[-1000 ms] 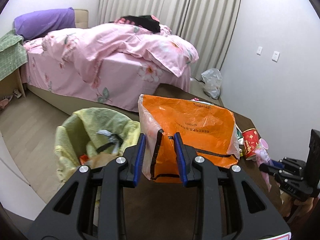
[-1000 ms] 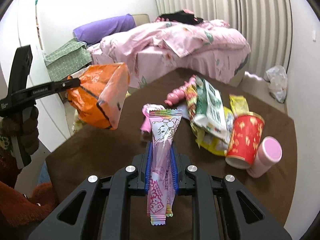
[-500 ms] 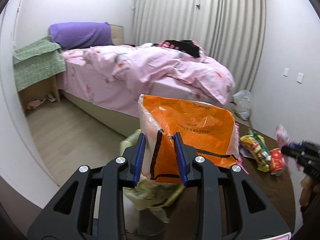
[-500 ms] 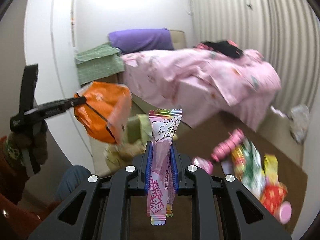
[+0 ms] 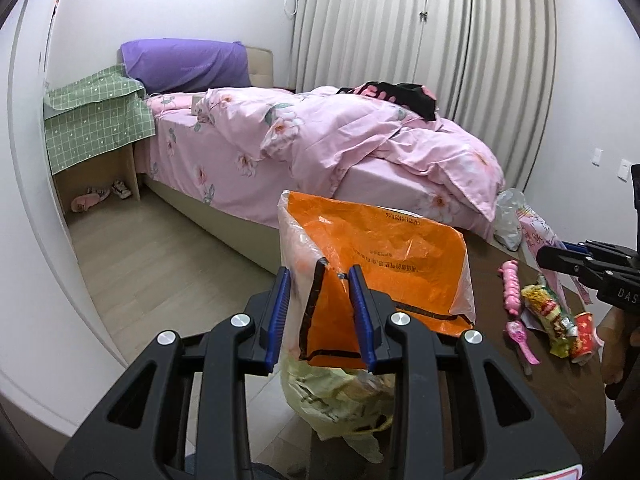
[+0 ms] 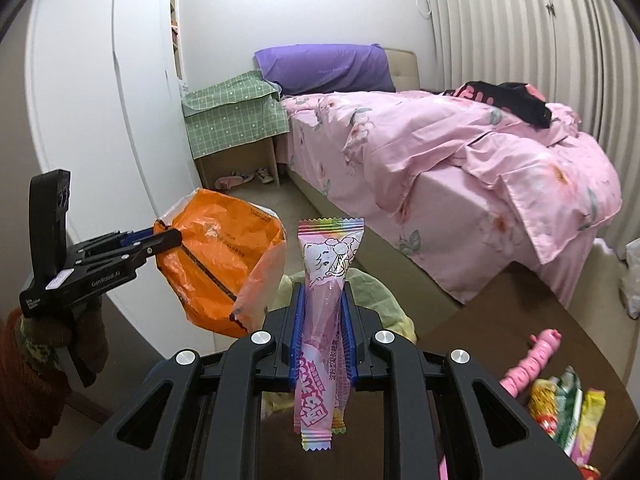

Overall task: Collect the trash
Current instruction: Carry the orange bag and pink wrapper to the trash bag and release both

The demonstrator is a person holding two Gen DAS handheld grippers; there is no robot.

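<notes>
Holding an orange bag [image 5: 384, 264] pinched in my left gripper [image 5: 322, 312] above the yellow-green trash bag [image 5: 340, 396] on the floor, I keep my right gripper [image 6: 322, 328] clamped on a pink wrapper [image 6: 326, 280] beside it, other wrappers lying on the brown counter [image 5: 492, 368].

We've got the right gripper [image 6: 323, 308] pinched tight on a pink candy wrapper [image 6: 326, 304], standing upright between the blue pads. Off to the left, the left gripper [image 6: 166, 240] holds a crumpled orange bag [image 6: 222, 256] by its edge. A yellowish trash bag [image 6: 384, 304] peeks out right behind our wrapper. More wrappers [image 6: 564, 408] lie on the brown table [image 6: 480, 320], pink bed [image 6: 460, 160] behind.
</notes>
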